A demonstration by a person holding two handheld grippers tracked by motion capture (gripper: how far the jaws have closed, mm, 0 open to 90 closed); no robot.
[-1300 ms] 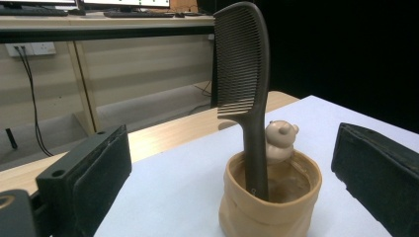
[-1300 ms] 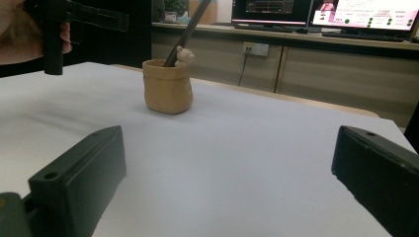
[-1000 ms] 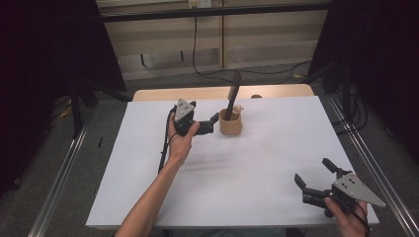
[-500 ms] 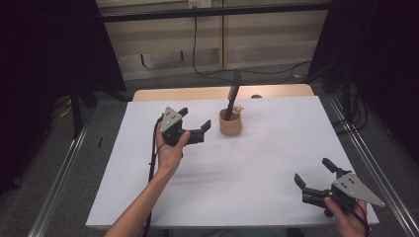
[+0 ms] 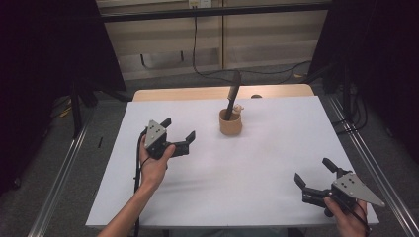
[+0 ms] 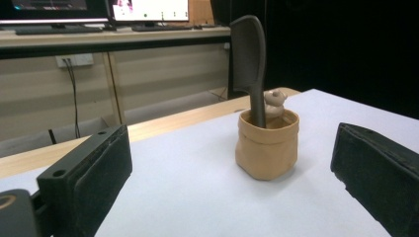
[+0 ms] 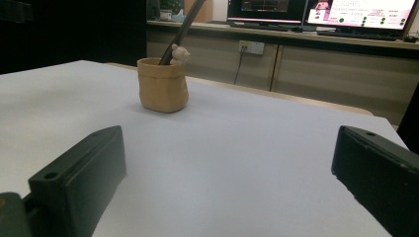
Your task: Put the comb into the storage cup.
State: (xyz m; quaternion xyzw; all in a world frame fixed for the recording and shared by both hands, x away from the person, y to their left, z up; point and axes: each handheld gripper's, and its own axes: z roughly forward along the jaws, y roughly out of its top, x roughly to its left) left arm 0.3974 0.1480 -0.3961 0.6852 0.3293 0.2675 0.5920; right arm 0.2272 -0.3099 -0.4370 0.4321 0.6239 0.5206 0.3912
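One tan pot [image 5: 230, 124]; one dark comb [image 5: 232, 96] inside; one small bear figure [image 5: 238, 108]; two grippers, left gripper [image 5: 179, 138], right gripper [image 5: 313, 174].

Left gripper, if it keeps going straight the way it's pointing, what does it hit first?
Probably the tan cup holding the dark comb. In the left gripper view it sits between the open jaws, slightly right of centre, with bare white table before it. The left gripper might just pass beside it.
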